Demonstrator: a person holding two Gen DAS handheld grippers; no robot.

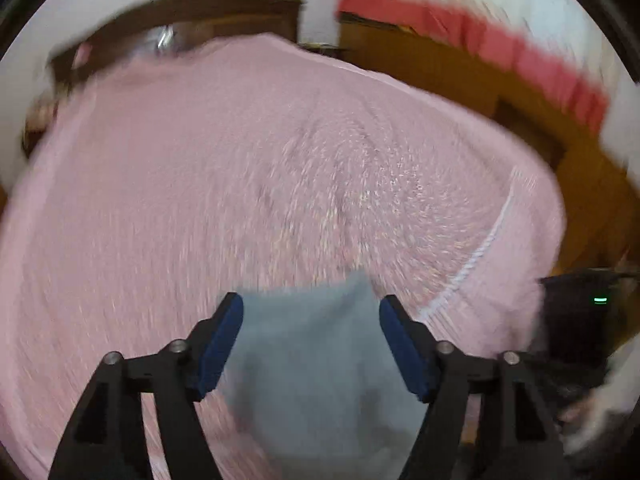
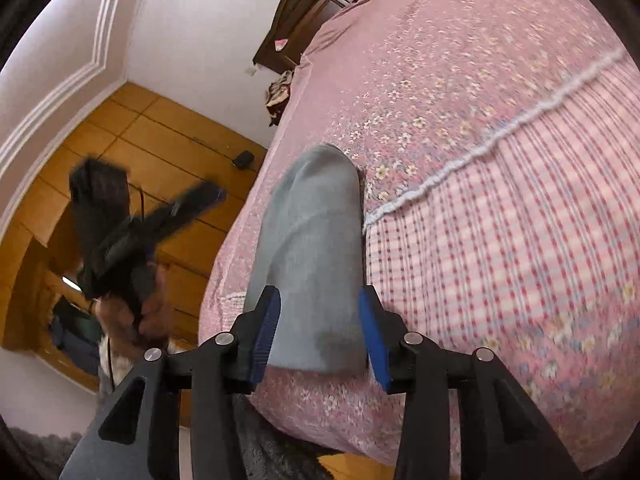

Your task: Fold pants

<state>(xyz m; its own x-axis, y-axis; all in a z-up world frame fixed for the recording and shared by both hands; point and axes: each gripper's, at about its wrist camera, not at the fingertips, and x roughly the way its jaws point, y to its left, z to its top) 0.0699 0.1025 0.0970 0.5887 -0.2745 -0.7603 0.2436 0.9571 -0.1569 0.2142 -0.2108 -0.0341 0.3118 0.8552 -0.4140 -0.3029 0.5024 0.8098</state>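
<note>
In the left wrist view the left gripper [image 1: 311, 344] hangs over a bed with its two blue-padded fingers [image 1: 218, 350] spread wide, nothing between them being pinched. Below and between those fingers lies the grey pants [image 1: 316, 364], a folded, flat bundle resting on the pink bedspread [image 1: 200, 180]; the picture is smeared, so the folds of the cloth cannot be made out. A white lace seam [image 1: 480, 246] curves across the bedspread to the right of the pants, and at the far right edge a dark device with a small green light [image 1: 600, 300] shows. Behind the bed stand a dark wooden headboard [image 1: 192, 12] and a strip of orange wooden floor [image 1: 460, 72]. In the right wrist view, at the left, a hand [image 2: 136, 312] holds the other black gripper above the wooden floor [image 2: 160, 132], blurred, near a white wall [image 2: 192, 32]. Further right the pants [image 2: 316, 248] lie as a long grey fold near the bed's edge, on the floral part of the bedspread [image 2: 460, 60], just beside the lace seam [image 2: 500, 132] and the checked panel [image 2: 500, 240] beyond it. The right gripper [image 2: 320, 332] is held above the near end of the pants, its blue pads [image 2: 374, 336] apart on either side of the cloth and not closed on it.
</note>
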